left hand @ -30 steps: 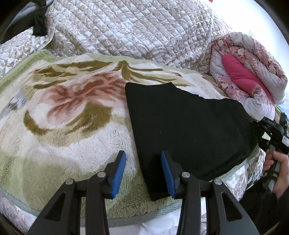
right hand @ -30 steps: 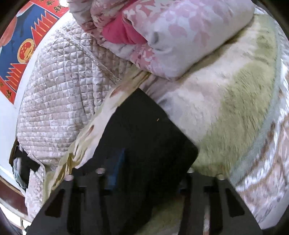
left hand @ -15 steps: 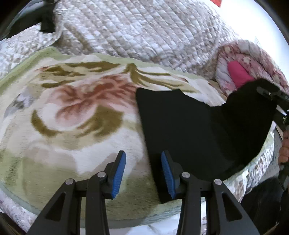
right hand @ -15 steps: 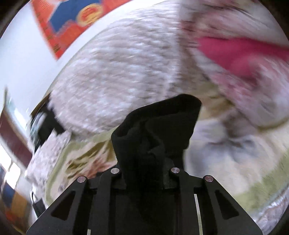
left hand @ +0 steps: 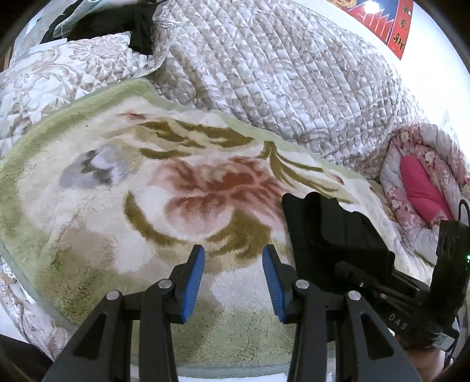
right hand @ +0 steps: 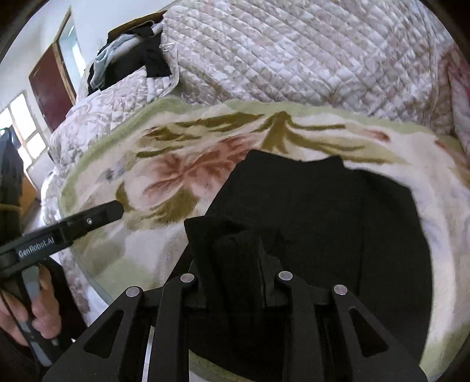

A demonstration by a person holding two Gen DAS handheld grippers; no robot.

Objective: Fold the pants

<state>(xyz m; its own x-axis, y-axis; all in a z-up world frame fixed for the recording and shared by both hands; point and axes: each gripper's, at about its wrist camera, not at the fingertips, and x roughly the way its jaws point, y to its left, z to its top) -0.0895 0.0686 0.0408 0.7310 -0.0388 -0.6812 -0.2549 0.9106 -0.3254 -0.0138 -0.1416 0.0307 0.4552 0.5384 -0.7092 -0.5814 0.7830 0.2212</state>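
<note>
Black pants (right hand: 323,211) lie on a floral fleece blanket (left hand: 176,191) on the bed. My right gripper (right hand: 235,249) is shut on a bunched fold of the pants, lifted a little above the part that lies flat. In the left wrist view the pants (left hand: 317,223) sit at the right, and the right gripper (left hand: 349,264) reaches into them from the lower right. The left gripper (left hand: 233,252) hangs open over bare blanket just left of the pants' edge, with nothing between its blue pads (left hand: 192,282). The right wrist view shows it (right hand: 114,210) at the left, held by a hand (right hand: 44,311).
A quilted beige bedspread (left hand: 293,73) rises behind the blanket. A rolled pink floral duvet (left hand: 423,188) lies at the far right. Dark clothes (left hand: 138,26) are heaped at the back left. A door (right hand: 50,88) and window are beyond the bed's left side.
The right gripper closed on the pants' right end, lifted it and carried it leftward over the flat part. The left gripper slid left off the pants' edge onto bare blanket.
</note>
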